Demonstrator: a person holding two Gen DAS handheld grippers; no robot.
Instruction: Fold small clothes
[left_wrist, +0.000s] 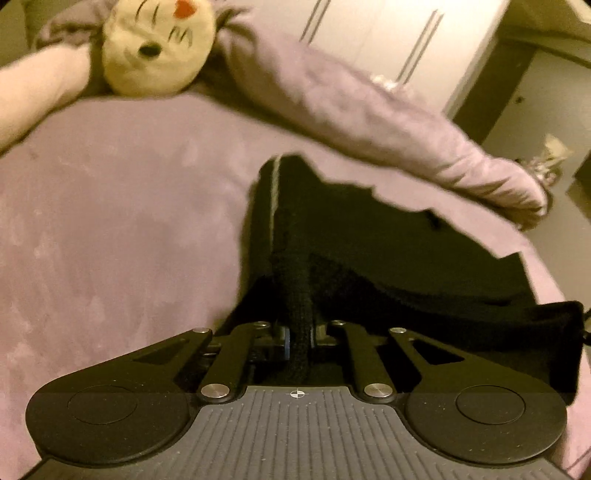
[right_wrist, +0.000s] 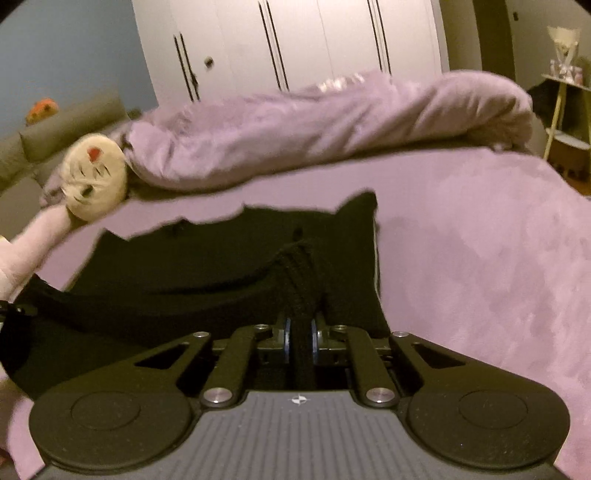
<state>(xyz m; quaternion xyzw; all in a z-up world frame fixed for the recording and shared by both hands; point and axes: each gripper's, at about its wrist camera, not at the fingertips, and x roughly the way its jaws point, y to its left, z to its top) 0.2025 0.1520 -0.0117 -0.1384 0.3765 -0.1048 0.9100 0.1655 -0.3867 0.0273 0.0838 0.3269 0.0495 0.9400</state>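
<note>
A small black knitted garment (left_wrist: 388, 240) lies on the mauve bedspread (left_wrist: 110, 221), its near edge lifted off the bed. My left gripper (left_wrist: 300, 332) is shut on a bunched fold of that edge, which runs up between the pads. In the right wrist view the same black garment (right_wrist: 207, 266) spreads to the left, and my right gripper (right_wrist: 301, 332) is shut on another bunched fold of its near edge. A thin pale stripe shows along the garment's side. The garment's far part rests flat on the bed.
A cream plush toy (left_wrist: 159, 48) with a pink limb lies at the bed's far side. A rumpled mauve duvet (right_wrist: 314, 125) is piled along the back. White wardrobe doors (right_wrist: 295, 44) stand behind, and a small shelf (right_wrist: 569, 110) at the far right.
</note>
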